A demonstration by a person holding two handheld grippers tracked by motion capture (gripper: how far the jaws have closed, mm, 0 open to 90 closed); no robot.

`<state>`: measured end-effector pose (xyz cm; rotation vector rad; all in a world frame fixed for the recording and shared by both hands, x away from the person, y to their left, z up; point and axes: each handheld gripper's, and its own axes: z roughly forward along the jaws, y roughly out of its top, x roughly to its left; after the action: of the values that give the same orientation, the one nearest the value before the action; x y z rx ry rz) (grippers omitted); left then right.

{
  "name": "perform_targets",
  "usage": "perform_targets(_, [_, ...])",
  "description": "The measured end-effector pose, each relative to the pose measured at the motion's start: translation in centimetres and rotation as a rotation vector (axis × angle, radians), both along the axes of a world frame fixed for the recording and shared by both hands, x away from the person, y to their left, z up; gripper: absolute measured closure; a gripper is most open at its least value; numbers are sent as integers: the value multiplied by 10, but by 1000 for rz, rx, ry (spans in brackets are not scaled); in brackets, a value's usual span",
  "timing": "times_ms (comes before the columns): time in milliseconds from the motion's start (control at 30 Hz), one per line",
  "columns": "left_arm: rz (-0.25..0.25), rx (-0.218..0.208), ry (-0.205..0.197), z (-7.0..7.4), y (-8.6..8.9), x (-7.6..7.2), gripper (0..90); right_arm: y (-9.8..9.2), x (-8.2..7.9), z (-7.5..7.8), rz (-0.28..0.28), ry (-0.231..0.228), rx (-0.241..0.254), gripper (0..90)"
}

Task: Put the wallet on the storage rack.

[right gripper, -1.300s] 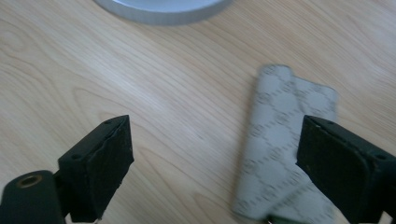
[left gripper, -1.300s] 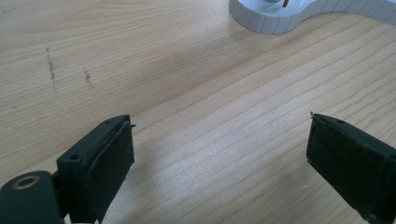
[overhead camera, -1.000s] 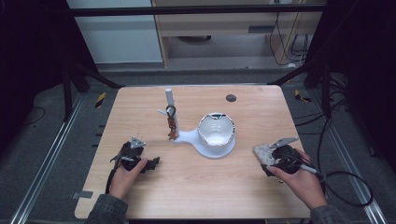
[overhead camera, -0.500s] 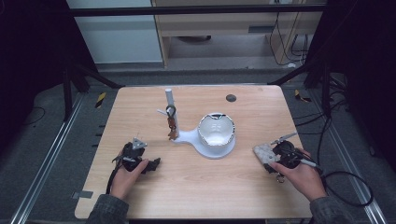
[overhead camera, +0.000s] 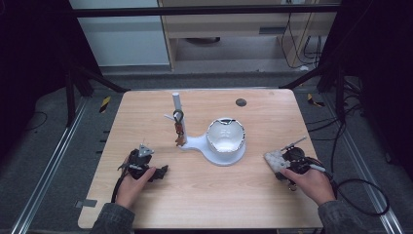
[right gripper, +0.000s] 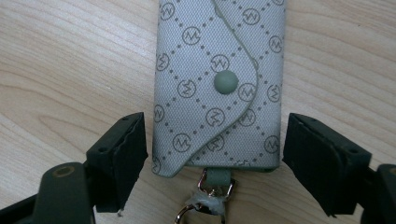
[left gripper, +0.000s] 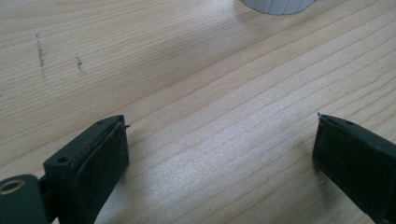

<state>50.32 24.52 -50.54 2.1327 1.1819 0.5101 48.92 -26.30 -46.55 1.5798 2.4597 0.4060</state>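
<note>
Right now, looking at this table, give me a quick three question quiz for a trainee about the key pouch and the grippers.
1. True or false: the right gripper has clamped the grey key pouch.
2. What lies between the left gripper jaws? A) a key ring B) bare table C) the white bowl
3. What hangs on the white stand's post?

Key:
1. False: the jaws have just been closing, with the pouch between them, but gaps remain on both sides.
2. B, only wooden table.
3. A small dark and brown key ring.
</note>
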Motion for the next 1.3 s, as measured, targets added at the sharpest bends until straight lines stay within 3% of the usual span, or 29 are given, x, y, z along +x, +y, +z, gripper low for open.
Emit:
perform_targets(367, [-3,-2,-7,-1,-1,0,25,-1,3,-5,-3,32,-1,257])
perform_targets(700, [-4,-7,-10,-1,-2,-1,24,-1,3,-4,19,27,-17,282])
perform_targets(900, [-4,-7,-11,-1,-2,-1,24,4,2,1,77,12,-71,305])
perform_targets(1133, [0,-12,-13,-2,-2,-1,24,12,-4,14,176,-52,-134,308])
perform_targets(1300, [0,-13,-14,-2,-2,-1,23,15,-6,24,216,-81,-141,308])
